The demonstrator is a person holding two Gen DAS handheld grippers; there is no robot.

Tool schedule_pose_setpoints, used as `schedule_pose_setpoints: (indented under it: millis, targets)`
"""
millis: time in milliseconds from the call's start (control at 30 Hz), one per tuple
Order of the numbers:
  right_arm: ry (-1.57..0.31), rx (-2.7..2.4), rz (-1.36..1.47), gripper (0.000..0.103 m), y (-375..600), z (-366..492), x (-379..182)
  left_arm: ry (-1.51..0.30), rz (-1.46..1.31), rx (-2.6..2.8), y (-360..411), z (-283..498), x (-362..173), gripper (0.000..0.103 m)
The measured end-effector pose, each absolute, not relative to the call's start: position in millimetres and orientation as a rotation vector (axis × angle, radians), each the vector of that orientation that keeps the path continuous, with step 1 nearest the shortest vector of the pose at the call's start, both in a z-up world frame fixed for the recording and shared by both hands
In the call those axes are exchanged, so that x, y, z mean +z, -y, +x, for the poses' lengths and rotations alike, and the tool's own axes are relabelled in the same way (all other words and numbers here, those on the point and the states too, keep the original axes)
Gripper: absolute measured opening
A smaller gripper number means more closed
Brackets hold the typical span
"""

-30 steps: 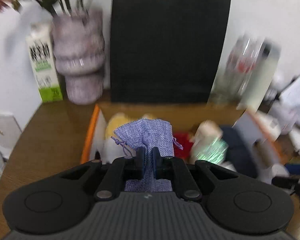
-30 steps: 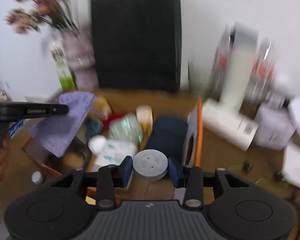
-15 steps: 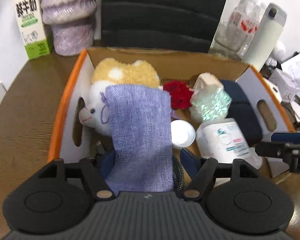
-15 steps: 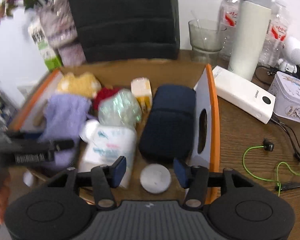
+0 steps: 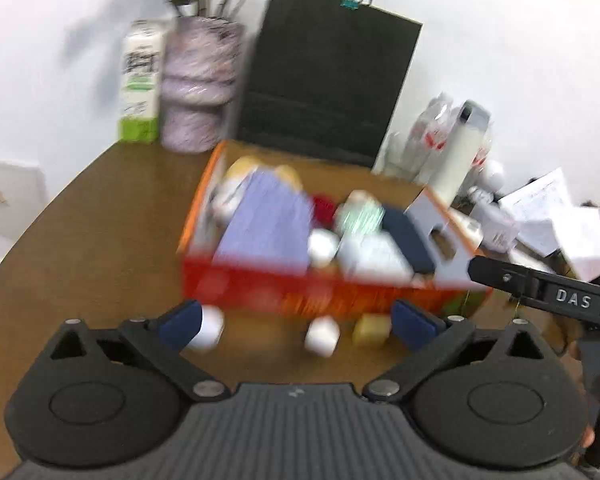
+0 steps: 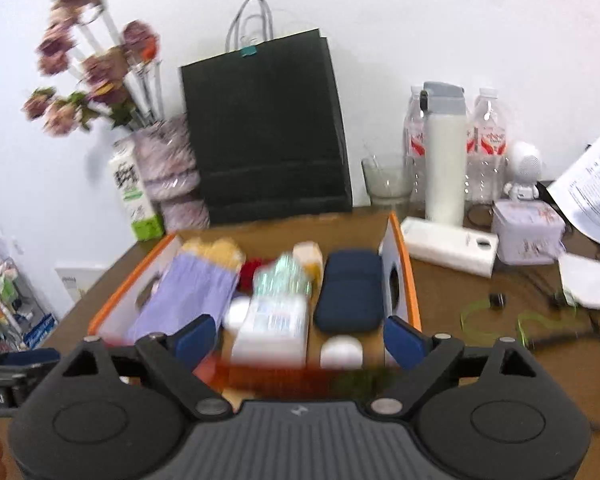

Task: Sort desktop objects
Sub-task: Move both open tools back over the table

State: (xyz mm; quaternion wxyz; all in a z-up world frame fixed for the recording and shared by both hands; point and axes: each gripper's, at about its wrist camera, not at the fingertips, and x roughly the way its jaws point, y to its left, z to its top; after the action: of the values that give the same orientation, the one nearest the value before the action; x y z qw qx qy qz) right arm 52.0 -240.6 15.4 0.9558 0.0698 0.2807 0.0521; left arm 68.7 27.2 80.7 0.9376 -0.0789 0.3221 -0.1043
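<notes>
The orange cardboard box (image 5: 204,196) (image 6: 408,264) holds a purple cloth pouch (image 5: 268,220) (image 6: 188,292), a plush toy, a red item, a white bottle (image 6: 270,320), a navy case (image 6: 350,290) and a white round disc (image 6: 341,352). My left gripper (image 5: 296,322) is open and empty, in front of the box over the table. Small white and yellow objects (image 5: 322,336) lie on the table near it. My right gripper (image 6: 298,338) is open and empty, just in front of the box's near edge.
A black paper bag (image 6: 264,128), a vase with flowers (image 6: 168,168) and a milk carton (image 5: 140,80) stand behind the box. To the right are a white thermos (image 6: 446,152), water bottles, a glass, a power bank (image 6: 448,250), a tin, papers and green cables (image 6: 500,316).
Both grippers let go and pulled back from the box. The purple pouch and the white disc now lie inside it. Both grippers stand open.
</notes>
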Motion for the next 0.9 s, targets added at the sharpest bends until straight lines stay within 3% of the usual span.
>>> schedule_pose_setpoints:
  millis: [200,500,667,900]
  targets:
    - [-0.594,0.133,0.089,0.091,221,-28,-28,-0.550,-0.078,-0.189,-26,-11,51,0.103]
    - [-0.605,0.134,0.069,0.091,207,-110,-52,-0.564,-0.034,-0.200,-20,-71,17,0.103]
    - [-0.628,0.168,0.078,0.092,209,-119,-62,-0.524,0.032,-0.174,-17,-92,11,0.103]
    - [-0.609,0.186,0.109,0.092,216,-118,-62,-0.615,0.027,-0.190,-18,-81,5,0.103]
